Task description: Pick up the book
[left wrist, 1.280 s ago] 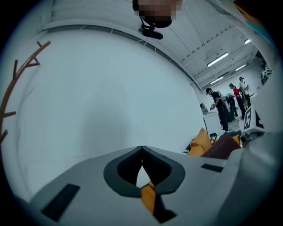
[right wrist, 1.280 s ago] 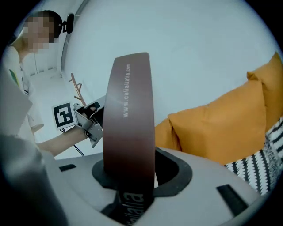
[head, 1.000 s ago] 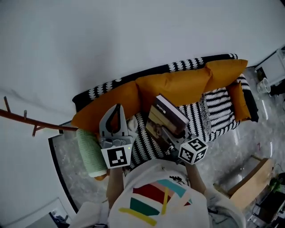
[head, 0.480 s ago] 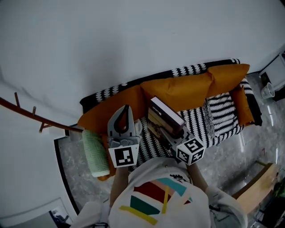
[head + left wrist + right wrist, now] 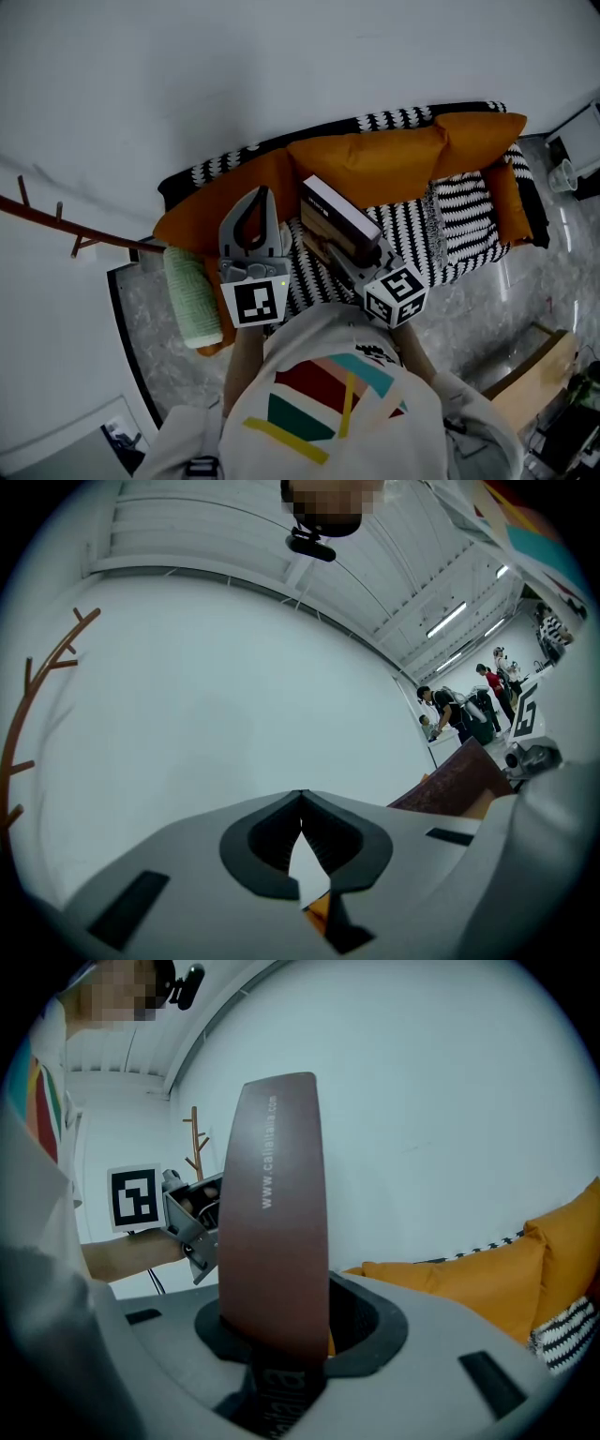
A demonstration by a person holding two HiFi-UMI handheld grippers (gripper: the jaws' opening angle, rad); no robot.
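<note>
One book (image 5: 274, 1213) stands clamped upright in the right gripper (image 5: 281, 1335).

We find free striped seat on the sofa (image 5: 417, 234) right of the book (image 5: 337, 217). Orange cushions (image 5: 375, 178) wall off the back, a green roll (image 5: 192, 298) blocks the left end, and the left tool (image 5: 262, 193) crowds the book's left side.

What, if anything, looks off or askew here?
Nothing stands out. The book is clamped in the right claw, held up off the striped sofa; the left claw is shut and empty. No spill or damage visible.
</note>
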